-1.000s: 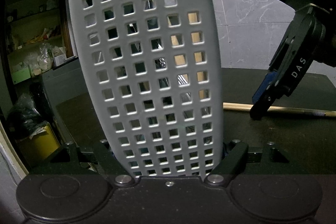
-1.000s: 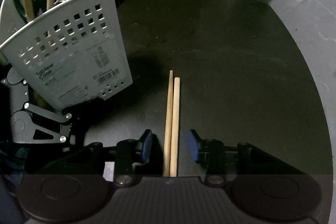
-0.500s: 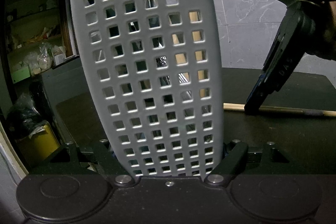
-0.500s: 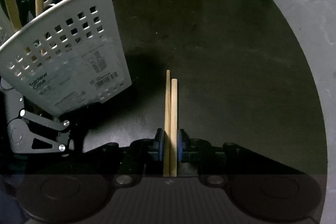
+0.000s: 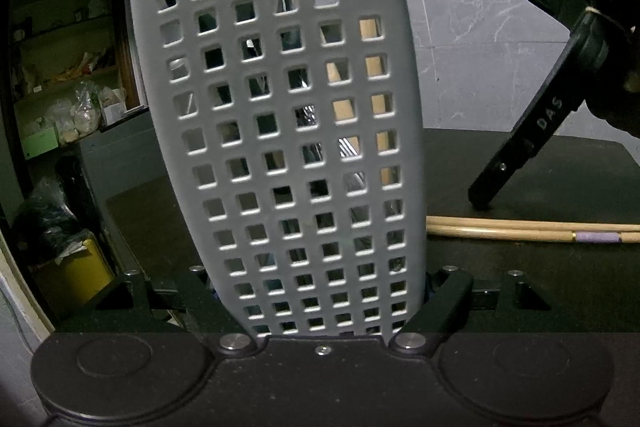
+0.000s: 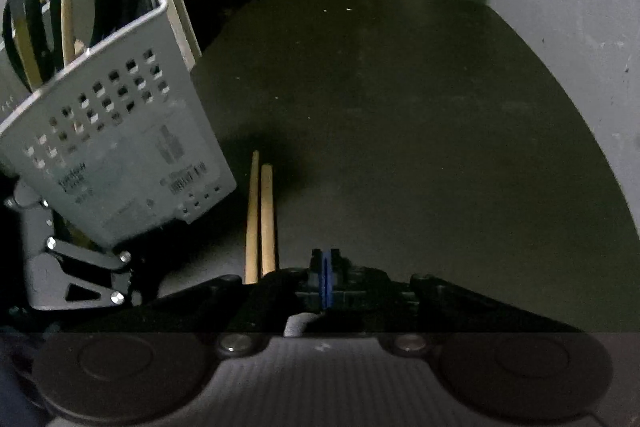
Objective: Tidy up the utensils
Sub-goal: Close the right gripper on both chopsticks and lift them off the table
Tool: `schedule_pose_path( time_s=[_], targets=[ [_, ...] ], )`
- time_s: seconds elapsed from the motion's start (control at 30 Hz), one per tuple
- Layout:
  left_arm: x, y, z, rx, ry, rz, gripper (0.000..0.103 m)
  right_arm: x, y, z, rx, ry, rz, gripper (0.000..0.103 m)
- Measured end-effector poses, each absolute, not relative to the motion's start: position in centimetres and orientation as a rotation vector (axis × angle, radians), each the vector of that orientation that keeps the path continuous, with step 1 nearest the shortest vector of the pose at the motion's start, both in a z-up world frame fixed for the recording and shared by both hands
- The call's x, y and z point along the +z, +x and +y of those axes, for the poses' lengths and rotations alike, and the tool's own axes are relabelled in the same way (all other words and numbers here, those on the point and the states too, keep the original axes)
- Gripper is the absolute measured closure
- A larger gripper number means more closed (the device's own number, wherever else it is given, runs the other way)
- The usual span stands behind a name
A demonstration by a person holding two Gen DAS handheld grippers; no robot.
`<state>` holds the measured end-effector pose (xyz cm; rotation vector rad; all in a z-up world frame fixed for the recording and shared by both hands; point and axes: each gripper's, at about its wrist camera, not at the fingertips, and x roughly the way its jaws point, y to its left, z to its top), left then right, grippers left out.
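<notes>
chopsticks (image 6: 262, 219) near basket (image 6: 120, 155), table (image 6: 440, 147) apparently open rightward

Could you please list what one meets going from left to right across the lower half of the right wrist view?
left gripper → utensil basket → chopsticks → right gripper → bare dark table.

Dim, murky light in both views; fisheye bending and dark corners at edges; right wrist view slightly blurred.
</notes>
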<state>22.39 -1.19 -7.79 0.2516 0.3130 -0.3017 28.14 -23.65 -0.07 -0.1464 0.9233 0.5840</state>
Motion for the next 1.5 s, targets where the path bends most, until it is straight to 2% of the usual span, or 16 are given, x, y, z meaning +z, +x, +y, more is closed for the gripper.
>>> schedule_pose_path(
  time_s=[0.1, 0.13, 0.17, 0.23, 0.3, 0.4, 0.47, 0.5, 0.57, 0.6, 0.9, 1.07, 1.5],
  targets=[
    [-7.7, 22.4, -1.3, -0.301, 0.252, 0.313, 0.022, 0.0, 28.2, -23.8, 0.616, -0.100, 0.931, 0.080],
    [-7.7, 22.3, -1.4, -0.300, 0.253, 0.312, 0.022, 0.1, 28.1, -23.8, 0.638, -0.069, 0.940, 0.065],
    [-7.7, 22.3, -1.4, -0.300, 0.255, 0.313, 0.022, 0.4, 28.0, -24.1, 0.662, -0.052, 0.948, 0.054],
    [-7.6, 22.2, -1.4, -0.301, 0.253, 0.312, 0.022, 0.4, 27.5, -23.6, 0.693, -0.052, 0.957, 0.048],
    [-7.5, 22.1, -1.4, -0.302, 0.253, 0.311, 0.022, 0.4, 26.9, -22.8, 0.710, -0.079, 0.963, 0.047],
    [-7.5, 22.1, -1.4, -0.302, 0.253, 0.311, 0.022, 0.2, 25.4, -20.5, 0.702, -0.190, 0.958, 0.049],
    [-7.5, 22.0, -1.4, -0.301, 0.252, 0.311, 0.022, 0.2, 24.8, -19.3, 0.661, -0.317, 0.929, 0.062],
    [-7.5, 22.0, -1.4, -0.302, 0.251, 0.311, 0.022, 0.2, 24.7, -18.9, 0.655, -0.339, 0.927, 0.065],
    [-7.5, 22.0, -1.3, -0.302, 0.251, 0.312, 0.022, 0.5, 25.0, -18.6, 0.653, -0.350, 0.941, 0.083],
    [-7.5, 22.0, -1.3, -0.302, 0.251, 0.312, 0.022, 0.6, 25.3, -18.4, 0.659, -0.353, 0.954, 0.087],
    [-7.5, 22.1, -1.0, -0.306, 0.244, 0.315, 0.022, 0.7, 26.7, -16.0, 0.647, -0.384, 1.028, 0.086],
    [-7.6, 22.3, -0.7, -0.312, 0.236, 0.316, 0.022, 0.6, 27.3, -15.7, 0.641, -0.353, 1.032, 0.089],
    [-7.7, 22.9, -0.4, -0.307, 0.241, 0.315, 0.021, 0.8, 27.1, -20.1, 0.652, -0.215, 0.993, 0.089]
  ],
)
